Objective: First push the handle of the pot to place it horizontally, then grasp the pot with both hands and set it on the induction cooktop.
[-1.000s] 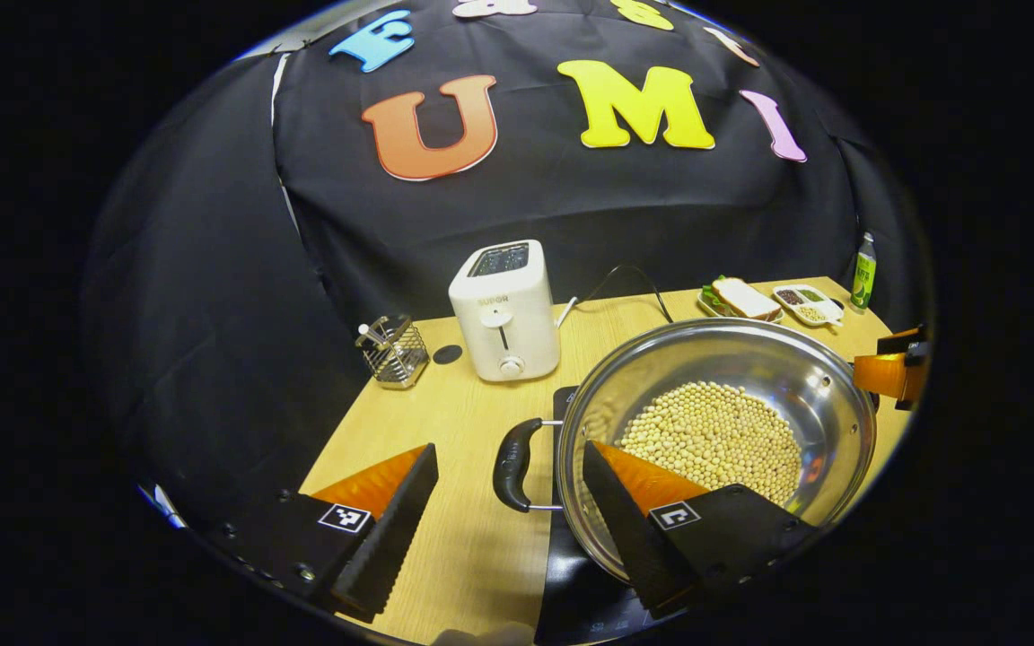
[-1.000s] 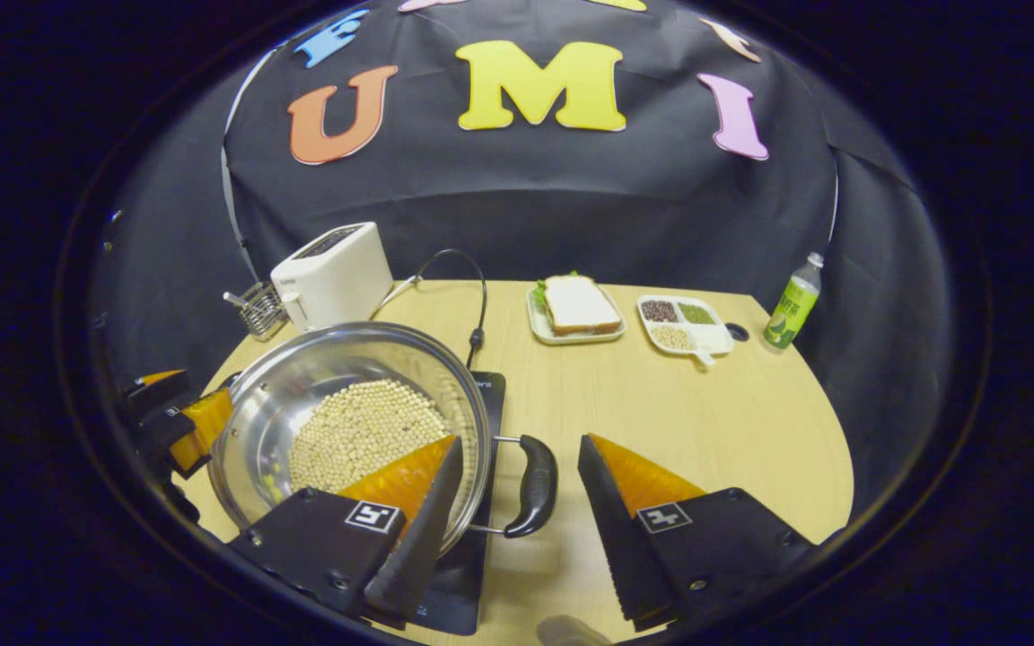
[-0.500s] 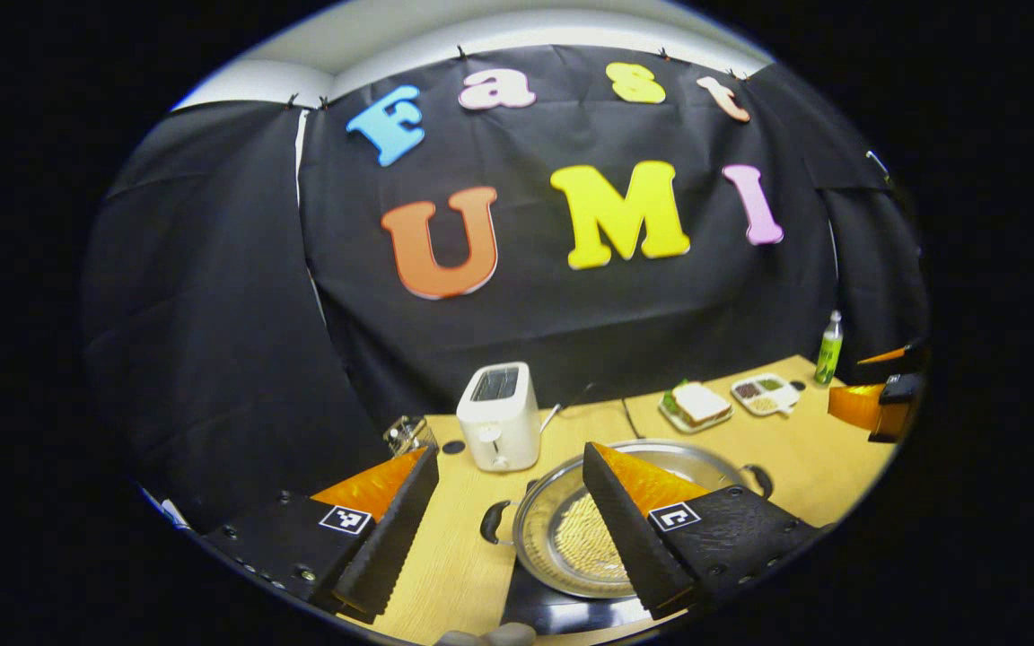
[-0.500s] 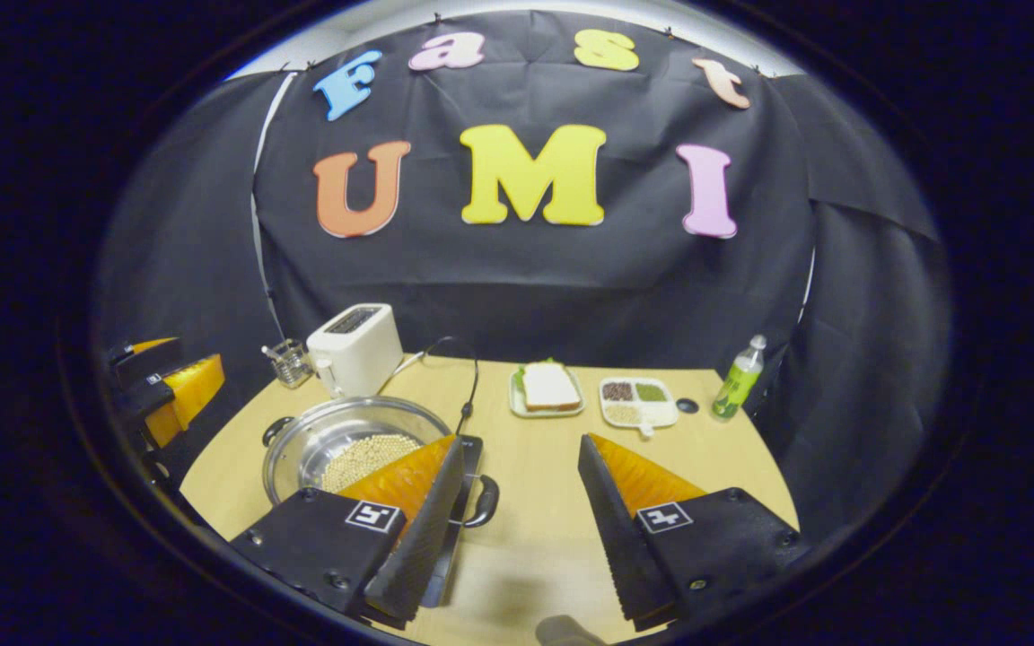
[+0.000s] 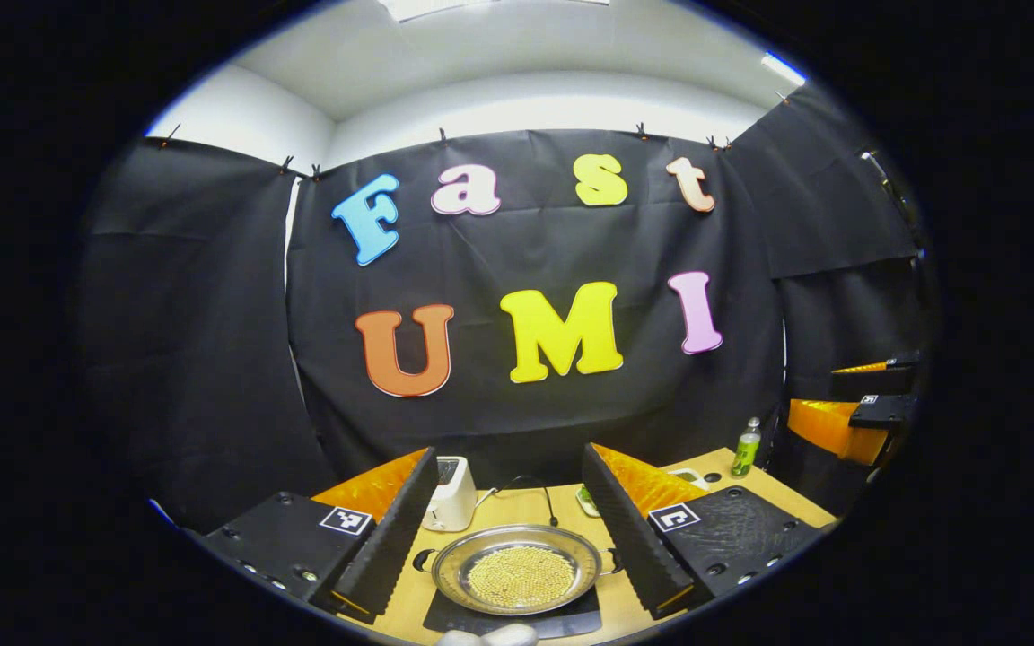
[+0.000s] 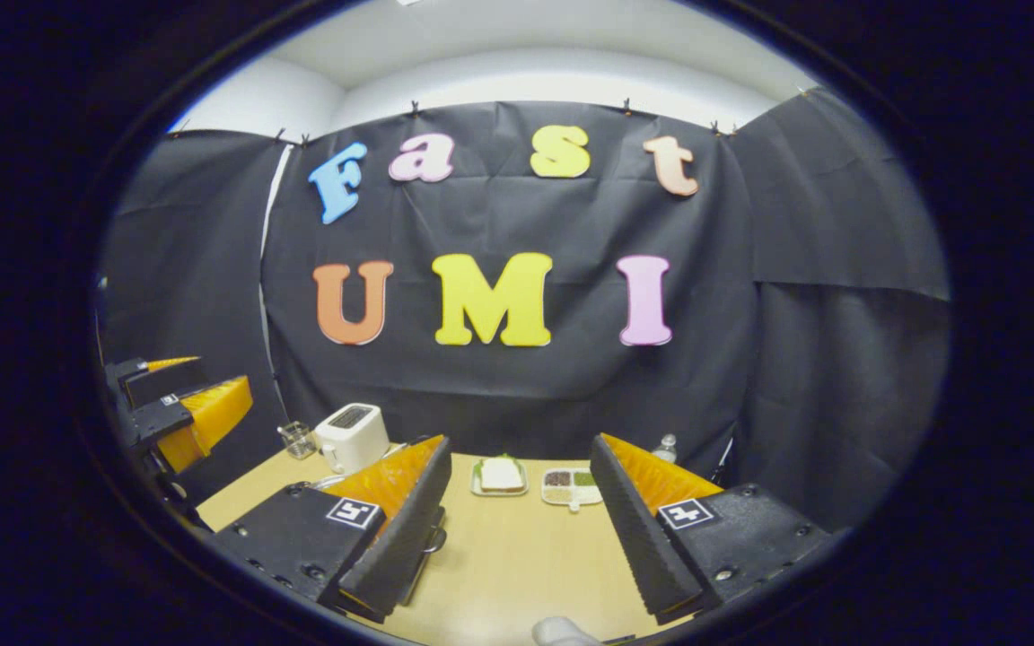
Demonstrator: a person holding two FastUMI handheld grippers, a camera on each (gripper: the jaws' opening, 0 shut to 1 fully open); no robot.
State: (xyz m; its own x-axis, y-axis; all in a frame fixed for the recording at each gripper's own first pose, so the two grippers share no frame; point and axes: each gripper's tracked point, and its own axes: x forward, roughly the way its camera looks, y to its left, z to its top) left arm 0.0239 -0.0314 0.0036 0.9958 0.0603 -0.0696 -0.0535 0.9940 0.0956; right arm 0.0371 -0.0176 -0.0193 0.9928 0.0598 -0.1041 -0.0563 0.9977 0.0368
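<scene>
A steel pot (image 5: 517, 579) holding pale beans sits on the black induction cooktop (image 5: 445, 621), far below in the left gripper view. Its two black handles (image 5: 423, 561) point left and right. My left gripper (image 5: 508, 453) is open, raised well above and back from the pot, with nothing between its fingers. My right gripper (image 6: 521, 441) is open too, high over the wooden table (image 6: 499, 565). Its left finger hides most of the pot; one pot handle (image 6: 434, 538) peeks out beside it. Each view shows the other gripper at its edge, the right gripper (image 5: 849, 422) and the left gripper (image 6: 185, 404).
A white toaster (image 6: 351, 437) and a small wire rack (image 6: 297, 440) stand at the back left. A sandwich plate (image 6: 499, 475), a divided dish of grains (image 6: 571, 484) and a green bottle (image 5: 748, 446) line the back right. The black cloth wall rises behind.
Both grippers have drawn back and up from the pot's handles, staying open. The pot stays where it was on the cooktop and now looks small and far below.
</scene>
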